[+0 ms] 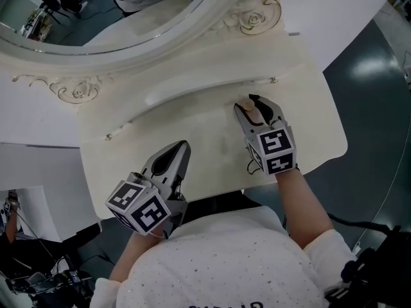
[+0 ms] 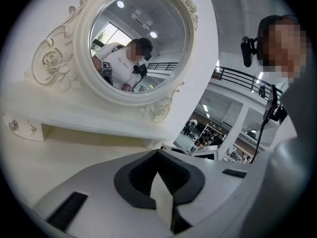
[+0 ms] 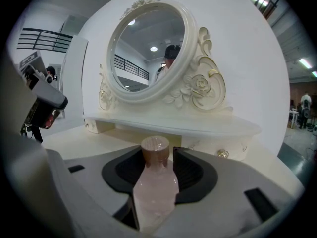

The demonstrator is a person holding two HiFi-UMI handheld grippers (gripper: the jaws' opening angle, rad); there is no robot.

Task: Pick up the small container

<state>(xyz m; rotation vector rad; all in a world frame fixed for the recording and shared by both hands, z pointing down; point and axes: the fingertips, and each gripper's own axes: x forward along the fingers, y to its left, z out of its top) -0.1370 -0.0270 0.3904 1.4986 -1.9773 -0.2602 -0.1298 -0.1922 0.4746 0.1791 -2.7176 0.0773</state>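
The small container (image 3: 154,182) is a pale pink bottle with a tan cap, and it stands upright between my right gripper's (image 3: 158,151) black pads, which are shut on its neck and body. In the head view the cap (image 1: 246,103) shows at the tips of the right gripper (image 1: 250,108), over the back right part of the cream dressing table (image 1: 192,130), close to the raised shelf. My left gripper (image 1: 182,147) hovers at the table's front edge, jaws together and empty. Its tips (image 2: 158,153) point toward the mirror.
An oval mirror (image 1: 96,11) in a carved white frame stands on a raised shelf (image 1: 212,69) behind the tabletop. A small drawer knob (image 1: 273,80) sits under the shelf at the right. The table's curved front edge (image 1: 225,188) is against the person's body. Dark floor lies to the right.
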